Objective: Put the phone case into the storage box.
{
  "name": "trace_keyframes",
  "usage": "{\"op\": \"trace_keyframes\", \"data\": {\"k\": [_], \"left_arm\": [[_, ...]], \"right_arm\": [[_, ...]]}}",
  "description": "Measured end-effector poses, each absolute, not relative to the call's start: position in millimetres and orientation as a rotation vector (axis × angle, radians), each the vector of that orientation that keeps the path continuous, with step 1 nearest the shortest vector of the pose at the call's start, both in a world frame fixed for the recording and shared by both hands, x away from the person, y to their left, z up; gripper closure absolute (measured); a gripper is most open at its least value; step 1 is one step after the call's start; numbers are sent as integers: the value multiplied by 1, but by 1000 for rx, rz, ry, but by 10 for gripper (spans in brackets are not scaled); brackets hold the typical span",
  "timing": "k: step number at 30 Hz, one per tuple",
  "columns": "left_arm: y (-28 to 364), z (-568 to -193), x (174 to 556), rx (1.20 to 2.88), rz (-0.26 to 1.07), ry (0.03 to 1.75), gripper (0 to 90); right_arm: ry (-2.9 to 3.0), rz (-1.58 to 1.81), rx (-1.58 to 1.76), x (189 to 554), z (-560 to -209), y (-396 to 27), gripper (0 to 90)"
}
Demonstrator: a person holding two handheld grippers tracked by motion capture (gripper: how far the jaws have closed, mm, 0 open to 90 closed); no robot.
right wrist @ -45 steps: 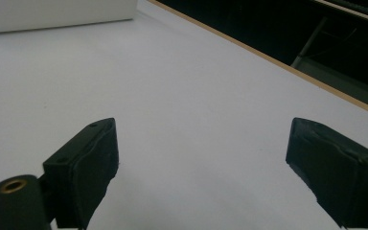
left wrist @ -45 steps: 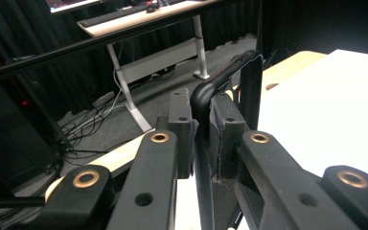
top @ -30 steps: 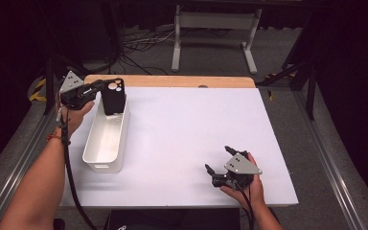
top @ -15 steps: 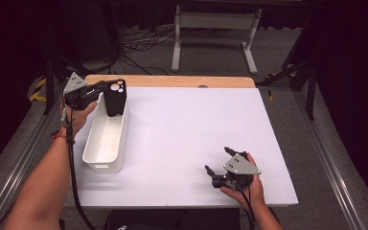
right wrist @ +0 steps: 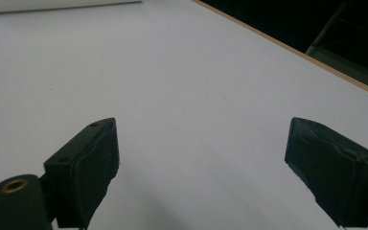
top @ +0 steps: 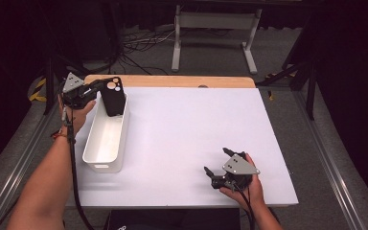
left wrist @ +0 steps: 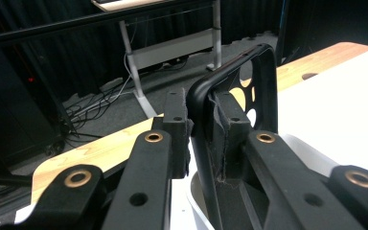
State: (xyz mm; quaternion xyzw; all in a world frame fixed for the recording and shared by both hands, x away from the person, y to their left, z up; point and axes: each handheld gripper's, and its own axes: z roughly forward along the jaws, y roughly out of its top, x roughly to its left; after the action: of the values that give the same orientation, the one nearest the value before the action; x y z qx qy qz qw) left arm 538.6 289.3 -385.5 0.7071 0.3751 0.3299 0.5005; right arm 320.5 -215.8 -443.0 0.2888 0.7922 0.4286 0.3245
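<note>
Black plastic identifies the held item: a phone case (top: 113,97), gripped on edge by the left gripper (top: 92,91) above the far end of the white bin (top: 106,135), which stands at the left of the white table (top: 187,139) in the high view. The case stands nearly upright with its camera cut-out uppermost and its lower end inside the bin mouth. The right gripper (top: 219,169) rests near the front right of the table, well apart from the bin. In the left gripper view, the jaws have just been easing apart slightly, yet both pads still flank the case wall (left wrist: 206,124), one inside and one outside. In the right gripper view, the jaws stand wide apart over bare table, holding nothing. The step in hand appears to be depositing the case into the bin; the next move calls for spreading the left jaws fully, then lifting clear of the bin rim.
</note>
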Motion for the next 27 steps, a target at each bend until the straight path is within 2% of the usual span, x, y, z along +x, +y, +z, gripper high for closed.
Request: {"op": "trace_keyframes", "data": {"k": [8, 27], "left_arm": [[283, -393, 547, 1776, 789, 968, 766], [279, -401, 545, 1767, 778, 1011, 729]], "right_arm": [[2077, 1132, 748, 320, -442, -217, 126], [2083, 1115, 725, 319, -442, -216, 126]]}}
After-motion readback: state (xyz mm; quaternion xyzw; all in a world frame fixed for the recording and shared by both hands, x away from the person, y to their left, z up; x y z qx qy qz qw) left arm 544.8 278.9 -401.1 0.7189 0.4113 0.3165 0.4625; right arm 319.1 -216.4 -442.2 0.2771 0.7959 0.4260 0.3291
